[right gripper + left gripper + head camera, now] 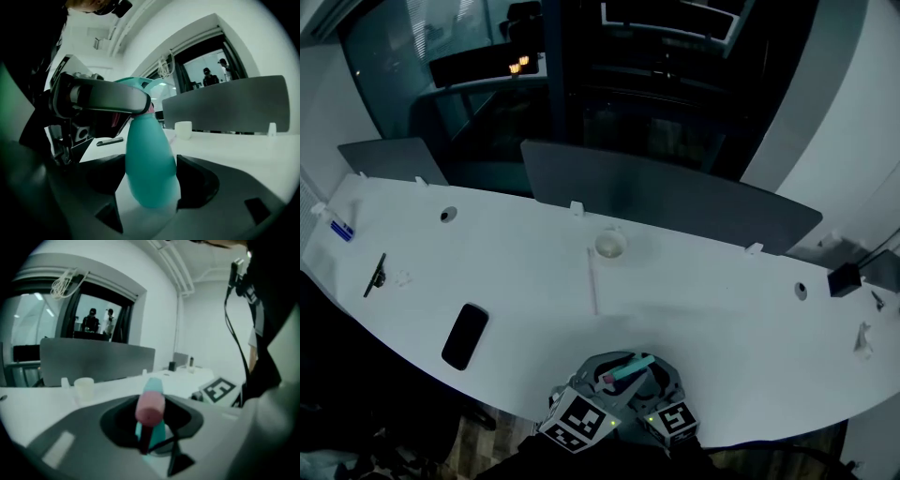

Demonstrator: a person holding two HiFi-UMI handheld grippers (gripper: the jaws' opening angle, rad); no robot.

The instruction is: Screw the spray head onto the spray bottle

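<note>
The teal spray bottle (pixel 150 164) stands upright near the front edge of the white table (pixel 722 309). My right gripper (pixel 151 180) is shut on its lower body, one jaw on each side. The teal spray head (pixel 152 392), with a pink part (pixel 150 408), sits on top of the bottle's neck. My left gripper (pixel 152 423) is shut on it from above. In the right gripper view the left gripper's grey jaw (pixel 101 98) covers the neck, so the thread is hidden. In the head view only the spray head (pixel 630 367) shows between the two marker cubes.
A black phone (pixel 465 336) lies to the left. A white cup (pixel 610 245) stands mid-table before a grey divider panel (pixel 666 202). A thin white tube (pixel 592 281) lies near the cup, and a dark tool (pixel 375 275) lies far left.
</note>
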